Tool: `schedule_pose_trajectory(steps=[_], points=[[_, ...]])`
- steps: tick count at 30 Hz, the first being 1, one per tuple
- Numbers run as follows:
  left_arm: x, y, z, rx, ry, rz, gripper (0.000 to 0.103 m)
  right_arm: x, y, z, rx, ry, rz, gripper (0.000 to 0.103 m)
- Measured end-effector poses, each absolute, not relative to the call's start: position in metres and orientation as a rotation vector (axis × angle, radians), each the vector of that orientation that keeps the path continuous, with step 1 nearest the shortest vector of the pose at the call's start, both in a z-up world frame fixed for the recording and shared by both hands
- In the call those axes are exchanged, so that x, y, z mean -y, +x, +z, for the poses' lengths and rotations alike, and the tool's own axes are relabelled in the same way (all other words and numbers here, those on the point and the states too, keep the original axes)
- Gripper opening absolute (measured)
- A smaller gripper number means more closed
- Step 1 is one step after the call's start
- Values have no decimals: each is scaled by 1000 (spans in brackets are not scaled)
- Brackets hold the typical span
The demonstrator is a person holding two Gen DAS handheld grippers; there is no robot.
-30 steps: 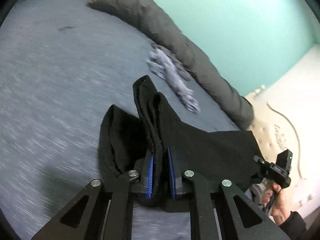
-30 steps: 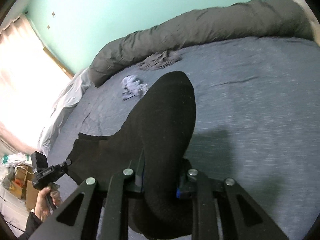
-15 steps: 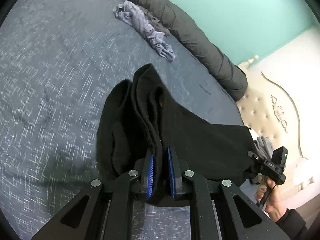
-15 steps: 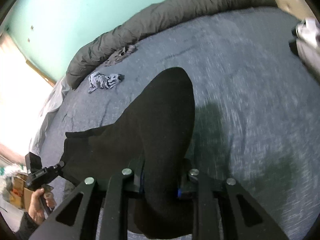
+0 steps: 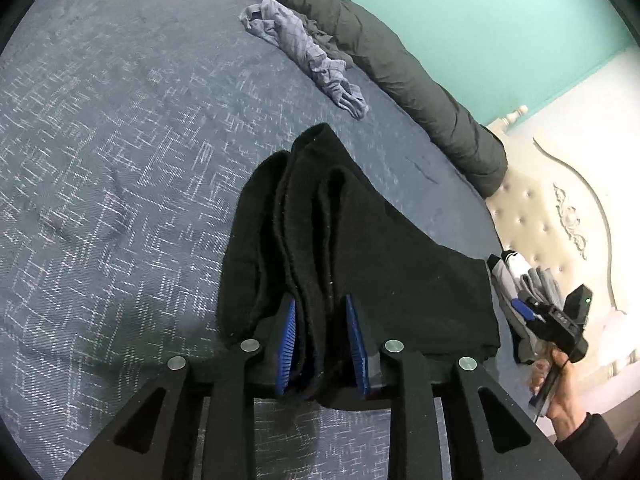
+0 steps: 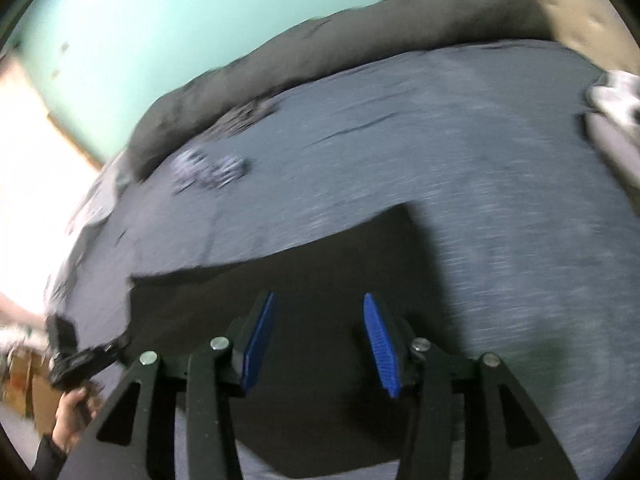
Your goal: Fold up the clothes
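Both grips are letting go: the right hand-held gripper (image 6: pixel 318 336) has opened and dropped the black garment (image 5: pixel 360 264) flat on the bed (image 5: pixel 120 160). The left hand-held gripper (image 5: pixel 322 340) is opening too, bunched cloth still between its pads. This fold looks done; the crumpled blue cloth (image 5: pixel 308 52) at 12 o'clock waits.

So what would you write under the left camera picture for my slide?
Left gripper opening, bunched black garment between its blue pads, lying on the blue bedspread beside a crumpled checked cloth.

Your bed (image 5: pixel 120 160) lies open from nine to twelve o'clock; at one o'clock a crumpled grey shirt (image 5: pixel 308 52) and rolled duvet (image 5: pixel 400 68) block you.
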State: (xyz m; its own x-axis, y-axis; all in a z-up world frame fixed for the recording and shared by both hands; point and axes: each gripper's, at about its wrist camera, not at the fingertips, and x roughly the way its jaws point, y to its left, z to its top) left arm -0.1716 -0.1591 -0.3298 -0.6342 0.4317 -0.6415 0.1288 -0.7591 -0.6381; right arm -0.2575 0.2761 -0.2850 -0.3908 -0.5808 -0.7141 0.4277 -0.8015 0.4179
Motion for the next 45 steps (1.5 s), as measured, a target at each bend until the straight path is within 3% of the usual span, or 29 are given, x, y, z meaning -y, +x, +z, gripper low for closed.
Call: schedule_pose_trajectory(steps=[4, 6, 12, 20, 31, 36, 45], points=[[164, -166, -325, 1006, -1236, 2520, 28, -209, -240, -301, 165, 1253, -2070, 37], [166, -164, -326, 997, -1242, 2523, 28, -184, -233, -315, 131, 1291, -2045, 28], [174, -157, -333, 1015, -1258, 2515, 28, -146, -215, -352, 54, 1367, -2047, 23], [174, -153, -325, 980, -1246, 2519, 29, -145, -200, -374, 41, 1345, -2142, 22], [176, -148, -316, 980, -1204, 2517, 30, -136, -250, -334, 69, 1296, -2198, 20], [181, -147, -316, 1005, -1195, 2511, 39, -114, -276, -357, 39, 1399, -2193, 20], [183, -149, -316, 1019, -1191, 2507, 39, -103, -282, -349, -18, 1355, -2233, 19]])
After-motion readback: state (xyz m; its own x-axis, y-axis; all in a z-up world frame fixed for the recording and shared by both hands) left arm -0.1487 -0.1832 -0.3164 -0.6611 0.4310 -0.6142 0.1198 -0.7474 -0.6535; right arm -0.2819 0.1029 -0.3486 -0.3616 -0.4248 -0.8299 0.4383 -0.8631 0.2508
